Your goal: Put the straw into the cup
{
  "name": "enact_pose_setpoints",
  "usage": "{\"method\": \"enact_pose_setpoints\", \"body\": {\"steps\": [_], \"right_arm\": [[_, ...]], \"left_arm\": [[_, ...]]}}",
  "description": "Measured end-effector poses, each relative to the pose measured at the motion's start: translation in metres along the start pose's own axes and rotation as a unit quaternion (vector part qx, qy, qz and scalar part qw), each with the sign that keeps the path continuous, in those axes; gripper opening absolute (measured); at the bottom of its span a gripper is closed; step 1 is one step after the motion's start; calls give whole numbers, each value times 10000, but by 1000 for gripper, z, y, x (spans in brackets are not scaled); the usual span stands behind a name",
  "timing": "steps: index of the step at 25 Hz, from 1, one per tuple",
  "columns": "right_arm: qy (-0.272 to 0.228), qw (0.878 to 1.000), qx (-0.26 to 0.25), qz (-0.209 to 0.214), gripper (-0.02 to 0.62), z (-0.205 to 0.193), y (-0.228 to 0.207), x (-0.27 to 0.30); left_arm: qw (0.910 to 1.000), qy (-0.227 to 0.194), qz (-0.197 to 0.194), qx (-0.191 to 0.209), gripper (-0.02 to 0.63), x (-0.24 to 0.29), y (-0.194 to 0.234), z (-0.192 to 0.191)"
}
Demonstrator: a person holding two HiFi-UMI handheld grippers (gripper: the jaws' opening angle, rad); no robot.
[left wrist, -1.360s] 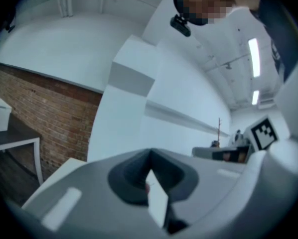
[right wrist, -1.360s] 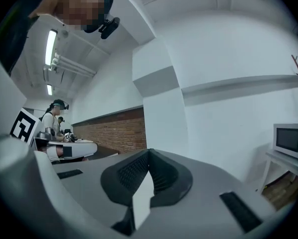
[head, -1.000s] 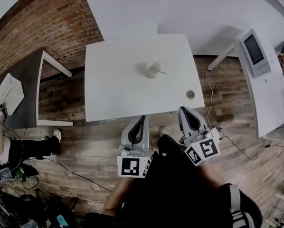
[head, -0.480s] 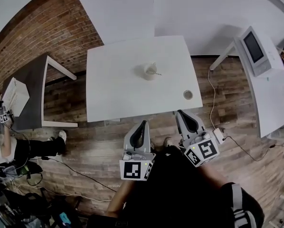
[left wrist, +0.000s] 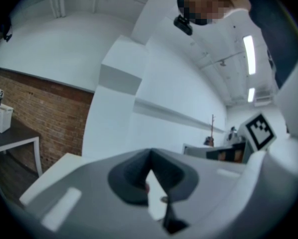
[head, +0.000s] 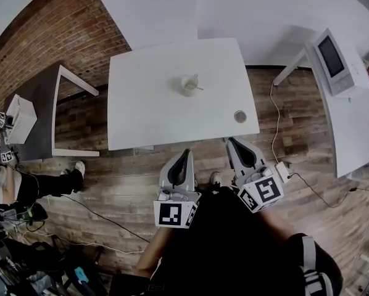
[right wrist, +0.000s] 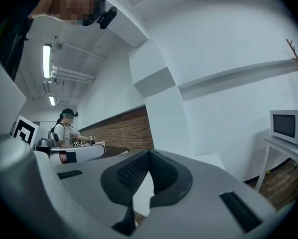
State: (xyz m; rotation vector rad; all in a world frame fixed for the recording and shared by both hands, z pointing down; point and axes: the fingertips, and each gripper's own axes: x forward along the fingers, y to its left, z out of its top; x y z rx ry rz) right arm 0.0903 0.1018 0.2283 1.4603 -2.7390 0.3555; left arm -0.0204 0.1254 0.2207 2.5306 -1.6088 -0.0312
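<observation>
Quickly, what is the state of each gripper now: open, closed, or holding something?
The left gripper is closed, jaws together, holding nothing.
The right gripper is closed, jaws together, holding nothing.

Left gripper (head: 185, 154), right gripper (head: 232, 143): both closed, empty, side by side.

- Table (head: 141, 113): is showing a plain white top.
- Cup (head: 188, 85): is appearing off-white.
- Round object (head: 240, 116) on the table: is reading grey.
- Floor (head: 110, 184): is showing brown wood planks, light and dark boards mixed.
- Wall (head: 55, 36): is showing red-brown brick with pale mortar lines.
- Side table (head: 33, 116): is showing a dark grey top on white legs.
- Left gripper (head: 184, 155) and right gripper (head: 234, 143): are showing light grey bodies with black jaw pads. Each is carrying a cube patterned with black-and-white square markers.
- Microwave (head: 331, 60): is showing a white case with a dark door.
</observation>
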Motion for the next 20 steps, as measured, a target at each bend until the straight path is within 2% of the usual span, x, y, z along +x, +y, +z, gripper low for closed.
{"method": "enact_pose_setpoints", "body": {"steps": [20], "right_arm": [[-159,9996,-147,201,5,11,8,-1]], "left_arm": [[10000,18,-25,20,5,-2,0,1]]}}
